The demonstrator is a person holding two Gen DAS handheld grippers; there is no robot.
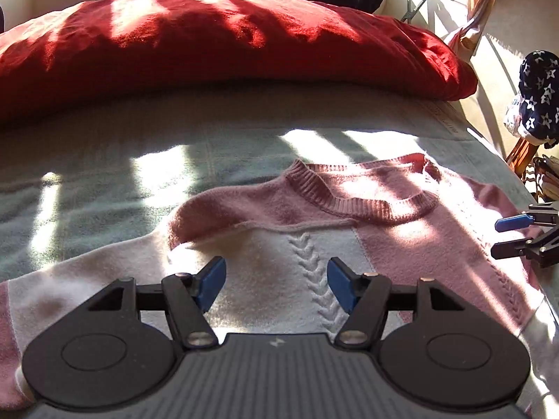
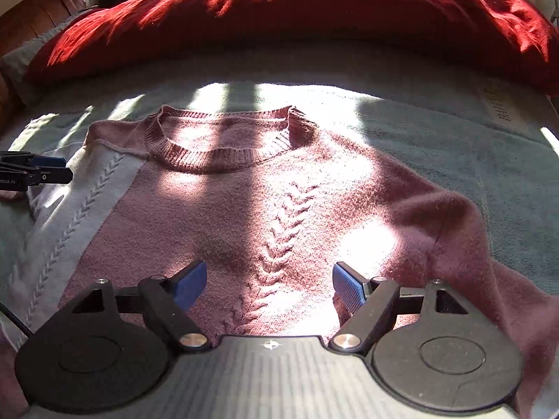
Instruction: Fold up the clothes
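A pink and white knit sweater [image 1: 391, 237] lies flat on the bed, its ribbed collar [image 1: 349, 202] pointing towards the far side. My left gripper [image 1: 276, 282] hovers open over the white panel with the cable pattern, nothing between its blue pads. In the right wrist view the same sweater [image 2: 244, 209] fills the middle, collar [image 2: 223, 157] at the top. My right gripper [image 2: 269, 286] is open above the pink front, over the braided cable line. Each gripper shows at the edge of the other's view: the right gripper [image 1: 513, 234] and the left gripper [image 2: 52, 167].
A grey-green blanket [image 1: 104, 181] covers the bed. A big red duvet [image 1: 209, 42] is heaped along the far side. A star-patterned cloth [image 1: 538, 97] hangs on a wooden stand to the right, beside the bed's edge. Clothes hang at the back wall.
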